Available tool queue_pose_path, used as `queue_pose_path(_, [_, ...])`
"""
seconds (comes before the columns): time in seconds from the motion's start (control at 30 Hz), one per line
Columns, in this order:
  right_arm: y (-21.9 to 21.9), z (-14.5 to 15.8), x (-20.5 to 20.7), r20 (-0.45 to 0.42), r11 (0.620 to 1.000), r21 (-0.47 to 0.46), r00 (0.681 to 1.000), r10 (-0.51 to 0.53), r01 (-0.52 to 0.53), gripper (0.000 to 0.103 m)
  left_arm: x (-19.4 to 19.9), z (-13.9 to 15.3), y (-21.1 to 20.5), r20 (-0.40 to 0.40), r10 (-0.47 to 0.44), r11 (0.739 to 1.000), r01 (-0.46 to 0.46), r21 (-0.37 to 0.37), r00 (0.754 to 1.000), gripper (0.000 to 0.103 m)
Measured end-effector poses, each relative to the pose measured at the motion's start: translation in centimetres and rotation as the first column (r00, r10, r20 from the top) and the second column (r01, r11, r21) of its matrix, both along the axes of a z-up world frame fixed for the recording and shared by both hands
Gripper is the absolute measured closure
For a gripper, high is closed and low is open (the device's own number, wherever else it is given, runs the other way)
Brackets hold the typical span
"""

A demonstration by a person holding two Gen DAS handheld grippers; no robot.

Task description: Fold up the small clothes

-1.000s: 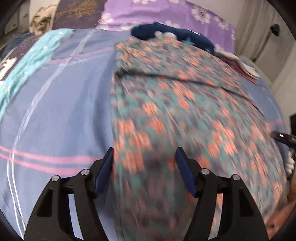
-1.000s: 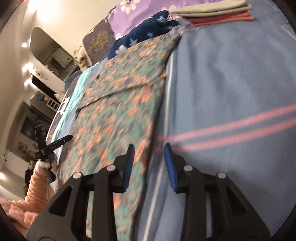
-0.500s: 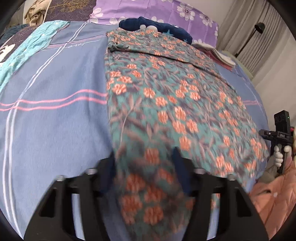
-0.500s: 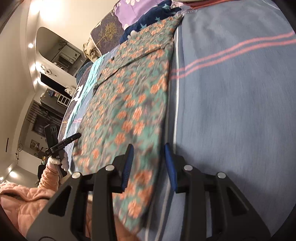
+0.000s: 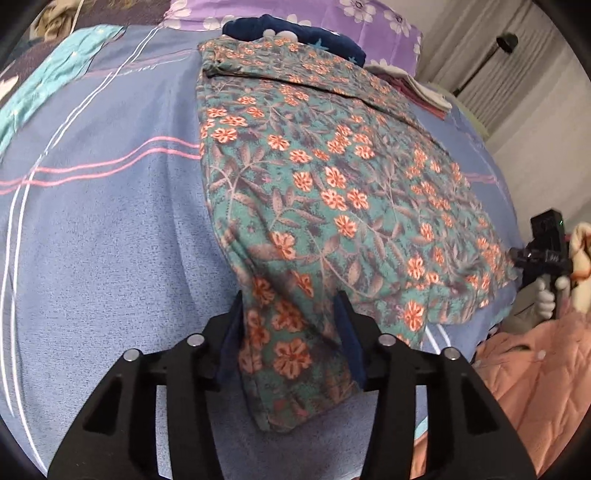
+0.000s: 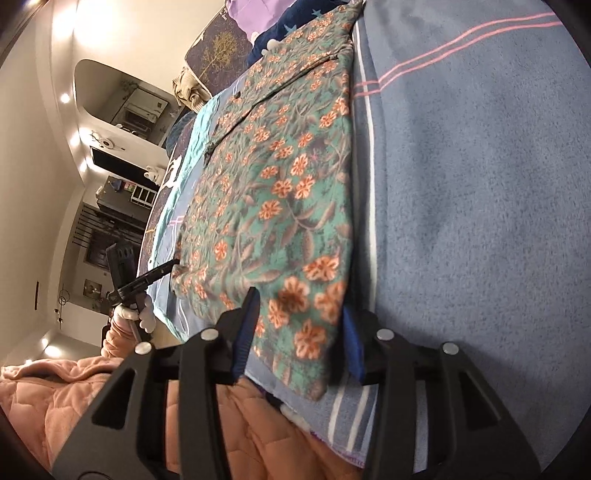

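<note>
Floral garment (image 5: 332, 192) lies flat on the blue striped bedspread (image 5: 110, 229), spread lengthwise away from the person, its near hem at the bed's edge.

Left gripper (image 5: 288, 325): near left corner of the garment sits between the blue pads (image 5: 231, 339). Jaws are opening; the corner drapes down between them, and I cannot tell whether the pads still press on it.

Right gripper (image 6: 299, 325): near right corner lies between the fingers in the same way. Jaws are opening here too, with cloth in the gap and no visible pinch.

Risks, as I judge them:
- If either corner is let go while it overhangs the bed's edge, the hem could slide off toward the person's pink quilted sleeve (image 6: 55, 398) and undo the flat lay.
- If one side frees before the other, the hem may skew, so the next fold would come out crooked.
- The fabric looks thin and limp. A regrip could catch the bedspread with it, or take only one layer at the folded side edges.
- A small crease near the far collar end could get locked into the fold.

Containers: none in view. Folded items (image 5: 424, 88) and a dark blue starred piece (image 5: 295, 33) rest on the bed at the far end near the purple pillow (image 5: 369, 22), not in anything.
</note>
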State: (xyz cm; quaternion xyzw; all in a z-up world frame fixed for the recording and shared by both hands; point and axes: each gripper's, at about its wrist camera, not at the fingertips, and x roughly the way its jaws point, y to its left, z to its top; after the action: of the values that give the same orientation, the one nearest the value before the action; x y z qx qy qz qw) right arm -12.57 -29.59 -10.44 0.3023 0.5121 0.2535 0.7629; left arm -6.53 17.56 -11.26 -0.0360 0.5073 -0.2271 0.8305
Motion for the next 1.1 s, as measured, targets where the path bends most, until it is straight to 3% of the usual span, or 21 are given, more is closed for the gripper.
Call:
queue_pose_path(0.2, [0.2, -0.8, 1.5, 0.021, 0.998, 0.055, 1.000, -0.012, 0.011, 0.062, 1.2, -0.3, 0.7, -0.024, 0.035, 0.998, -0.036, -0.054, 0.999, 0.052])
queue_pose_path(0.23, [0.3, -0.8, 1.8, 0.025, 0.998, 0.058, 1.000, -0.017, 0.015, 0.067, 1.4, -0.3, 0.8, -0.023, 0.039, 0.997, -0.040, -0.068, 0.999, 0.059])
queue_pose_path(0.3, [0.3, -1.0, 2.2, 0.029, 0.996, 0.079, 0.999, -0.031, 0.029, 0.078, 1.7, -0.4, 1.3, -0.029, 0.046, 0.995, -0.048, -0.089, 0.999, 0.083])
queue_pose_path(0.33, [0.3, -1.2, 2.4, 0.024, 0.994, 0.103, 0.999, -0.043, 0.041, 0.089, 1.9, -0.6, 2.1, -0.055, 0.067, 0.987, -0.074, -0.140, 0.996, 0.097])
queue_pose_path(0.4, [0.2, -1.7, 2.5, 0.010, 0.987, 0.143, 0.997, -0.073, 0.071, 0.097, 2.1, -0.8, 3.2, -0.100, 0.113, 0.965, -0.133, -0.227, 0.989, 0.098])
queue_pose_path(0.47, [-0.1, -1.6, 2.5, 0.017, 0.983, 0.159, 0.996, -0.093, 0.089, 0.099, 1.5, 0.1, 2.7, -0.057, 0.127, 0.969, -0.136, -0.208, 0.990, 0.098])
queue_pose_path(0.53, [-0.8, -0.7, 2.3, 0.049, 0.974, 0.202, 0.992, -0.115, 0.103, 0.099, 0.9, 1.8, 2.3, 0.004, 0.143, 0.962, -0.138, -0.237, 0.990, 0.099])
queue_pose_path(0.63, [-2.2, 2.2, 2.2, 0.142, 0.954, 0.280, 0.979, -0.148, 0.103, 0.100, 0.2, 5.7, 1.6, 0.127, 0.152, 0.946, -0.107, -0.305, 0.980, 0.099])
queue_pose_path(0.73, [-2.8, 6.1, 1.2, 0.264, 0.951, 0.298, 0.951, -0.161, 0.078, 0.100, -0.9, 9.1, 0.4, 0.228, 0.111, 0.941, -0.029, -0.337, 0.967, 0.099])
queue_pose_path(0.93, [-4.8, 12.1, -3.9, 0.446, 0.956, 0.283, 0.873, -0.198, 0.072, 0.100, -6.2, 13.9, -1.5, 0.375, 0.102, 0.941, 0.033, -0.336, 0.922, 0.100])
queue_pose_path(1.0, [-5.3, 13.6, -5.3, 0.494, 0.972, 0.223, 0.850, -0.183, 0.079, 0.100, -7.9, 14.9, -1.4, 0.416, 0.126, 0.941, 0.024, -0.338, 0.901, 0.100])
queue_pose_path(1.1, [-5.2, 13.4, -4.6, 0.487, 0.988, 0.113, 0.861, -0.147, 0.105, 0.099, -8.2, 14.8, -0.7, 0.436, 0.163, 0.928, 0.012, -0.372, 0.885, 0.100])
